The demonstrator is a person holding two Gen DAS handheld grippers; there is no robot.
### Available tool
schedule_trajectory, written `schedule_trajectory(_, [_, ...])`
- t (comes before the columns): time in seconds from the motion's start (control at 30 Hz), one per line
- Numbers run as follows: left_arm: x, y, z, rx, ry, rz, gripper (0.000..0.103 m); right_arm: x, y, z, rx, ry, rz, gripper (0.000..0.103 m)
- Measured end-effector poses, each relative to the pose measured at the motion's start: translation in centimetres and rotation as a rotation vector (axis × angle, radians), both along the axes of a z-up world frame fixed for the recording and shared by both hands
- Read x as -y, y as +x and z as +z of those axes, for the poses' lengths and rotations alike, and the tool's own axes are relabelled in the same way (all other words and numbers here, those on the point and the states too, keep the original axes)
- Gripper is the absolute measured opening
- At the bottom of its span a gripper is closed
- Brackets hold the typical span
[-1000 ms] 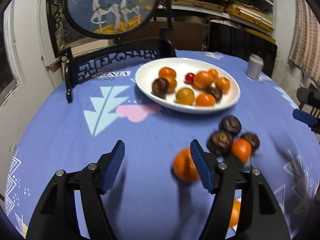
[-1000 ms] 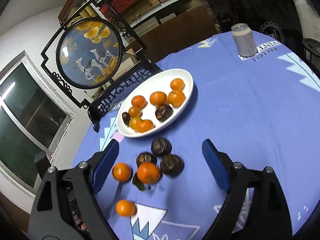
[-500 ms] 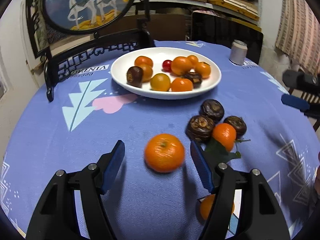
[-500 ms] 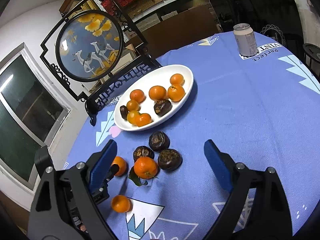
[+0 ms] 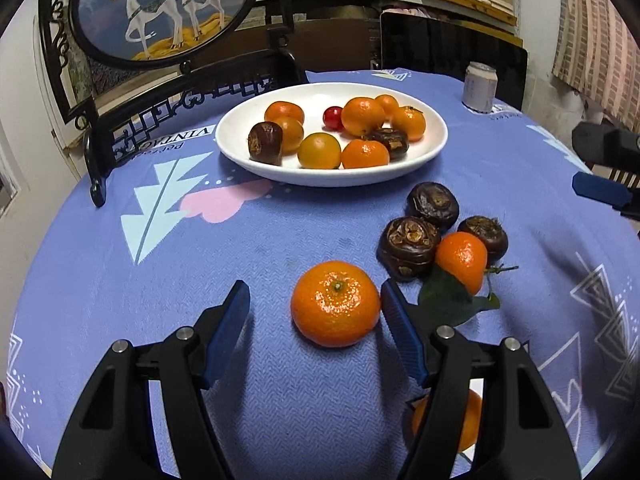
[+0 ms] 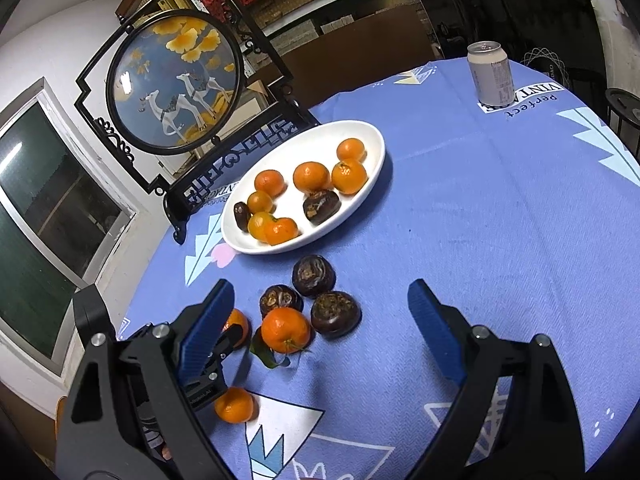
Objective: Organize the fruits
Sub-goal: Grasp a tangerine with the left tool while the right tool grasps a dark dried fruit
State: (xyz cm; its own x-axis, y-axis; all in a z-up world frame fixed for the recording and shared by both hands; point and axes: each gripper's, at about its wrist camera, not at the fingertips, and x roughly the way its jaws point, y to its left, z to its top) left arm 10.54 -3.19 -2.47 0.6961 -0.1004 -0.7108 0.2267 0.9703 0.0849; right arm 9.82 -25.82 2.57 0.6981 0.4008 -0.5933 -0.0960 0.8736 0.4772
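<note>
A white plate (image 5: 434, 148) (image 6: 374, 168) at the back holds several oranges, dark fruits and a red one. On the blue cloth, a loose orange (image 5: 335, 309) lies between the open jaws of my left gripper (image 5: 316, 306), untouched; in the right wrist view it (image 6: 239, 322) is partly hidden. Right of it sit three dark fruits (image 5: 410, 247) (image 6: 314, 275) and a leafy orange (image 5: 461, 256) (image 6: 285, 329). Another orange (image 5: 466, 420) (image 6: 235, 405) lies behind my left finger. My right gripper (image 6: 320, 320) is open, above the cluster.
A round deer picture in a black stand (image 5: 160, 8) (image 6: 176, 80) stands at the back left. A drink can (image 5: 479, 86) (image 6: 491, 74) stands at the back right. The table edge curves close on the left.
My left gripper moved right and forward so the loose orange now lies between its jaws. The right gripper drew back and rose slightly.
</note>
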Motion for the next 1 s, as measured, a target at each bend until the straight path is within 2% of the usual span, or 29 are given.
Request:
schedule_trajectory(0.1, [-0.8,0.4,0.1,0.014,0.029,0.041,0.068,-0.2,0.3,-0.3,-0.016,-0.008,0.005,0.09])
schedule_trajectory(0.17, [-2.3,1.1,0.1,0.01,0.032,0.115,0.068,-0.2,0.5,-0.6,-0.033,-0.009,0.012,0.09])
schedule_trajectory(0.3, [-4.9,2.5,-0.6,-0.061,-0.023,0.2,0.068,-0.3,1.0,-1.5,-0.08,0.011,0.036,0.09])
schedule_trajectory(0.4, [-4.5,2.7,-1.0,-0.076,-0.004,0.189,0.066,-0.6,1.3,-2.1,-0.113,0.003,0.051,0.087])
schedule_trajectory(0.47, [-4.3,2.6,-0.9,-0.066,0.001,0.184,0.066,-0.8,1.6,-2.6,-0.138,0.005,0.068,0.074])
schedule_trajectory(0.53, [-4.5,2.6,-0.9,-0.07,-0.003,0.188,0.066,-1.0,1.8,-3.1,-0.162,0.01,0.084,0.067])
schedule_trajectory(0.7, [-4.5,2.6,-1.0,-0.079,-0.005,0.189,0.066,-1.3,2.3,-4.1,-0.202,-0.01,0.086,0.064])
schedule_trajectory(1.0, [-4.4,2.7,-1.1,-0.082,0.001,0.188,0.066,-2.8,3.8,-5.6,-0.232,-0.078,0.102,0.047])
